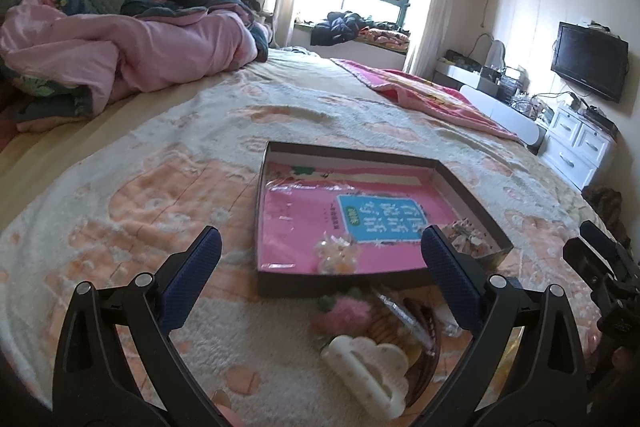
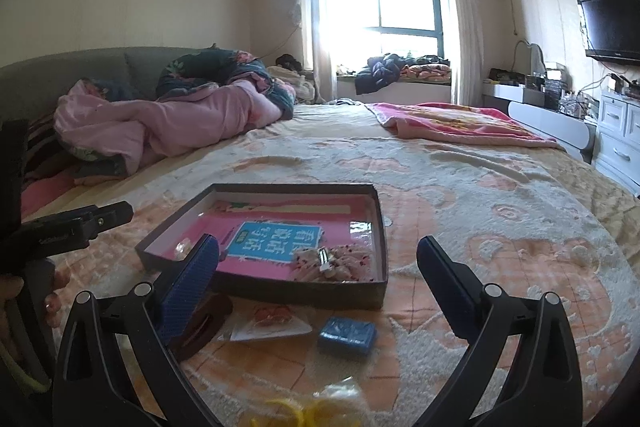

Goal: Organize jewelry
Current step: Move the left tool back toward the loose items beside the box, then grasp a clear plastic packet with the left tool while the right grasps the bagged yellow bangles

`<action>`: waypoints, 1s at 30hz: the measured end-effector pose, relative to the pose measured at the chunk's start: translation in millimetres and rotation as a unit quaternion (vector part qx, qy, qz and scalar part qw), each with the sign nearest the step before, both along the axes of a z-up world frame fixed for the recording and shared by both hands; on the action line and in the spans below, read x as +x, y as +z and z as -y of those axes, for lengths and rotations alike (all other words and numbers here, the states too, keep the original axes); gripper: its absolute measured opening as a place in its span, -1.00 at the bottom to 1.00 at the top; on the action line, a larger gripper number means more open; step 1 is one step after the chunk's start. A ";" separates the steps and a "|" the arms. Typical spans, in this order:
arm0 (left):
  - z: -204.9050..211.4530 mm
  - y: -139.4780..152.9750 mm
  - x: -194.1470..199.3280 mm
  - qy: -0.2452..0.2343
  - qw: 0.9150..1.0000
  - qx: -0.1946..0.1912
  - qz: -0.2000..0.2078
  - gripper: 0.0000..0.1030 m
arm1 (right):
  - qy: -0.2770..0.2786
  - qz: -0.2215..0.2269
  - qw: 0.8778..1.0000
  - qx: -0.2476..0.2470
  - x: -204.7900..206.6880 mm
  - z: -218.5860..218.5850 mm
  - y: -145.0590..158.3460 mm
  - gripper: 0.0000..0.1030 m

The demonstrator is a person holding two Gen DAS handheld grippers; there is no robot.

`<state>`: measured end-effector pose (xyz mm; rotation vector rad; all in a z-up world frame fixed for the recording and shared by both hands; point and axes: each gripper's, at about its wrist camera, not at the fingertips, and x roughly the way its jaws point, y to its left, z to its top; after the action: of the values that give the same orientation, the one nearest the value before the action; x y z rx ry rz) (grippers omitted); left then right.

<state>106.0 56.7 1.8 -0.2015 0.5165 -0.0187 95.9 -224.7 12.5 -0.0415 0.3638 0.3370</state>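
**Both tools open, loose pieces just short of the tray**

Here we hold both tools with their jaws wide apart, gripping nothing. Under our left tool [image 1: 320,267] lies a small heap on the bed [image 1: 160,187]: a white cloud-shaped clip [image 1: 366,363], a pink fuzzy piece [image 1: 344,311] and a brown clip. The shallow tray [image 1: 476,195] sits straight ahead, its near wall just beyond the heap, some pieces already inside. The white clip's long axis runs roughly crosswise between the jaws, so we judge the left tool nearer to it. Our right tool [image 2: 318,267] hovers over a blue box [image 2: 347,335] and a clear packet [image 2: 272,323], both just before the tray's near wall. Open blanket lies right of the tray.
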 end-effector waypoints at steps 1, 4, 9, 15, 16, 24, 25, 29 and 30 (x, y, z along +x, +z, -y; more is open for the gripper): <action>-1.0 -0.9 -1.4 0.001 1.000 0.000 -0.002 0.78 | 0.002 -0.001 1.000 -0.003 -2.0 -0.9 -1.3 0.87; -4.0 -2.7 -4.6 0.003 1.000 0.001 -0.007 0.78 | 0.007 -0.006 1.000 -0.007 -5.2 -1.9 -3.4 0.87; -5.5 -4.7 -10.3 0.002 1.000 0.001 -0.013 0.78 | 0.014 -0.016 1.000 -0.017 -12.8 -4.5 -10.5 0.87; 2.6 -9.0 -12.6 -0.018 1.000 0.004 -0.020 0.78 | 0.017 -0.035 0.999 -0.029 -18.6 -5.4 -21.9 0.87; 5.0 -9.6 -12.2 -0.023 0.999 0.006 -0.022 0.78 | 0.017 -0.039 0.999 -0.029 -19.7 -5.3 -24.1 0.87; 29.6 -23.9 -6.2 -0.070 0.996 0.019 -0.048 0.63 | 0.021 -0.068 0.996 -0.047 -27.1 -3.9 -42.2 0.87; 31.5 -25.1 -5.7 -0.075 0.996 0.020 -0.050 0.56 | 0.020 -0.071 0.996 -0.048 -27.5 -3.5 -44.0 0.87; 38.5 -29.6 -2.7 -0.095 0.994 0.021 -0.058 0.34 | 0.019 -0.087 0.995 -0.051 -28.6 -1.3 -51.7 0.87; 40.7 -31.1 -1.8 -0.101 0.993 0.021 -0.061 0.30 | 0.021 -0.093 0.994 -0.052 -28.3 -1.3 -54.4 0.87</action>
<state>104.3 16.1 -29.3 -0.1084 0.6573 -0.1929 67.7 -223.4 -41.9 -0.1212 0.5655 0.3643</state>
